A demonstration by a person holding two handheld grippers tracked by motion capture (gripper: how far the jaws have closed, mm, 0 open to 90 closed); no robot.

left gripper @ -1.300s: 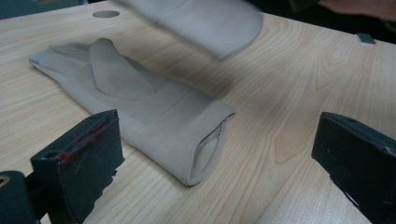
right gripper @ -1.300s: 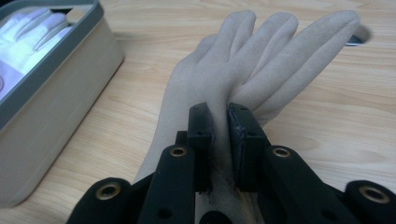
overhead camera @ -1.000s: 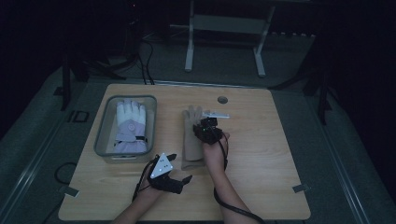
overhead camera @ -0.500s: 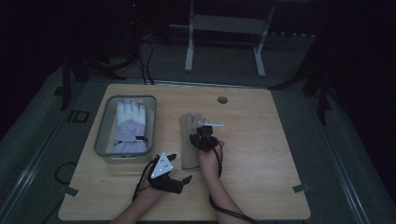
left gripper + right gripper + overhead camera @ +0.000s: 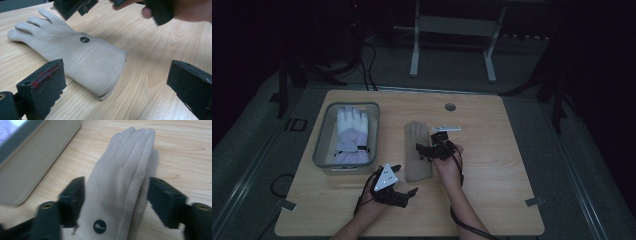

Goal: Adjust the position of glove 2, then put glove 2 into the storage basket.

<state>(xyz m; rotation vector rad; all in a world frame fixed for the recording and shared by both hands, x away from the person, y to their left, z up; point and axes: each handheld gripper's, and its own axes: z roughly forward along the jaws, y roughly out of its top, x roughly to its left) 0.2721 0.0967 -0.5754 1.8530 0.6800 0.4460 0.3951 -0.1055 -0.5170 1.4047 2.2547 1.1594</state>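
Your right gripper (image 5: 116, 202) straddles the beige glove (image 5: 120, 185) lying flat on the wooden table (image 5: 492, 150), jaws just opened, apart; your left gripper (image 5: 115, 87) waits wide open beside its cuff.

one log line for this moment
right gripper: jaws just opened, straddling beige glove | left gripper: open, near cuff | glove flat on table

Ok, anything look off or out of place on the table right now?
Nothing stands out. The beige glove lies flat and whole on the table, and the white glove sits inside the bin. The right gripper, whose jaws have just been opening, straddles the beige glove without pressing it. No spill or damage.
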